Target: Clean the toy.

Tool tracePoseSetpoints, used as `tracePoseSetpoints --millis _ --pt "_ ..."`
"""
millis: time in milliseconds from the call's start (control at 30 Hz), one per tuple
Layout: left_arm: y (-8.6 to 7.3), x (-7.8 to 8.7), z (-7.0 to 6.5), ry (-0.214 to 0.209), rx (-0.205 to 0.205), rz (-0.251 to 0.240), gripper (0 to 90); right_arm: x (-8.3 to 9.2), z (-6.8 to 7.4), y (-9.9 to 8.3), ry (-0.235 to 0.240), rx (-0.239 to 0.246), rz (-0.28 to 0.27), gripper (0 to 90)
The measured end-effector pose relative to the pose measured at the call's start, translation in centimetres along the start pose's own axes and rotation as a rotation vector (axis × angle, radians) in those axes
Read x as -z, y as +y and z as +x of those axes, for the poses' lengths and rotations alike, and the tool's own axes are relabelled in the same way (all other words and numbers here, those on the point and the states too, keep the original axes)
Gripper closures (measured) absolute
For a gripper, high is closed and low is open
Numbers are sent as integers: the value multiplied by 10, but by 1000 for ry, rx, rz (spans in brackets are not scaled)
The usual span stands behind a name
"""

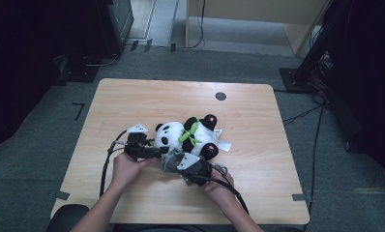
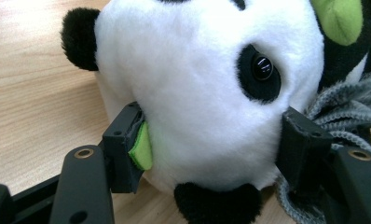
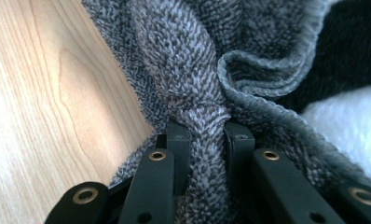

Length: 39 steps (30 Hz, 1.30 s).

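Wooden worktop [image 1: 132, 101]: left gripper [image 2: 211, 140] clamped the panda plush [image 1: 183, 137] by its head; right gripper [image 3: 207, 135] pinched a grey knit cloth [image 3: 193, 70] tight.

We see a soft panda toy [image 1: 183, 135], black & white w/ a green scarf, lying on its side mid-surface. A fuzzy grey cloth [image 3: 193, 93] is bunched up, touching the panda's near side.

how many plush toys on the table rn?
1: a panda plush lying mid-table, its head clamped in the left gripper. The right gripper pinches a grey cloth beside it.
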<state>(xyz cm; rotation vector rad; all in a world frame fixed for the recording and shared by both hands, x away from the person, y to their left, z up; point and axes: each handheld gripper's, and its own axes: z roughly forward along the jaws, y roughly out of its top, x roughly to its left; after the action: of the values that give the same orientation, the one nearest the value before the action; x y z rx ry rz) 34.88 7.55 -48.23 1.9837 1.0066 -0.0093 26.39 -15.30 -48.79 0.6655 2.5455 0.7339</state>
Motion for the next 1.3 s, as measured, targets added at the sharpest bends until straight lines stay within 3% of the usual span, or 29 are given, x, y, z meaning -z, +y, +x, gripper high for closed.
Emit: tracePoseSetpoints --millis 233,600,767,900,1067,1167,1300 --pt "1 -1 0 5 -17 4 357 15 -10 -6 2 -8 18 774" --pt "1 -1 0 6 -22 6 361 59 -32 -20 -27 -59 -49 773" --pt "1 -1 0 3 -13 6 361 80 -47 -33 -59 -132 -92 773" --pt "1 -2 0 2 -11 6 361 91 -63 -44 -56 -200 -139 772" --pt "1 -2 0 -2 -2 4 360 101 -75 -50 -76 -244 -168 771" --pt "1 -2 0 -1 -4 3 360 108 -84 -56 -107 -270 -189 771" --pt "0 -2 -2 7 -19 7 360 122 -96 -63 -167 -344 -226 772"
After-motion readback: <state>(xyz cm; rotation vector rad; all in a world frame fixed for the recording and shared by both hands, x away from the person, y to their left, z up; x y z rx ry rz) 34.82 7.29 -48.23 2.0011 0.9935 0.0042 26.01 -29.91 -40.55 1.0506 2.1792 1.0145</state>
